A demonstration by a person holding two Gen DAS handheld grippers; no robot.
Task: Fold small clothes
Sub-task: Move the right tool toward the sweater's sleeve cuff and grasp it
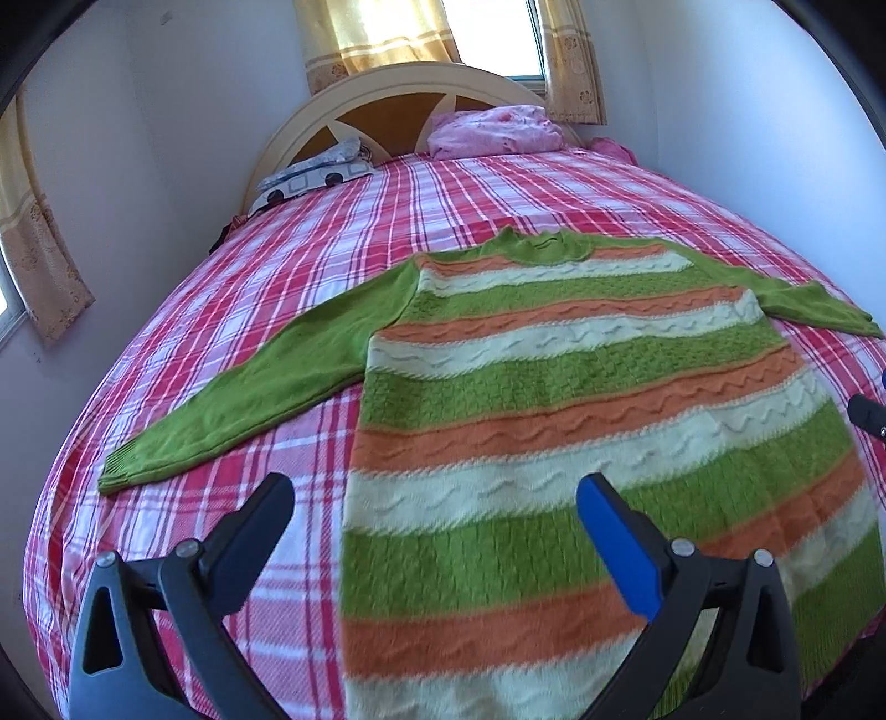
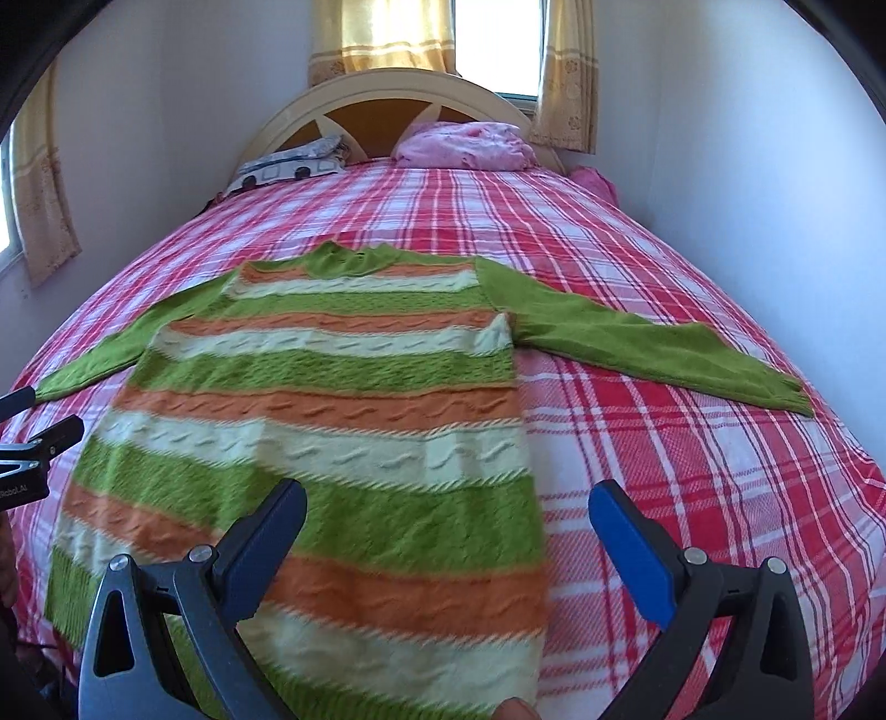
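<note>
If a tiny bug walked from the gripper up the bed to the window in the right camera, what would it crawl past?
Right gripper → striped sweater → plaid bedspread → pink pillow → headboard → curtains.

Striped knit sweater (image 1: 554,387) (green, orange, cream) lay flat on plaid bedspread (image 1: 277,266), both green sleeves spread outward. Left gripper (image 1: 434,495) hovered above its hem, jaws wide apart.
</note>
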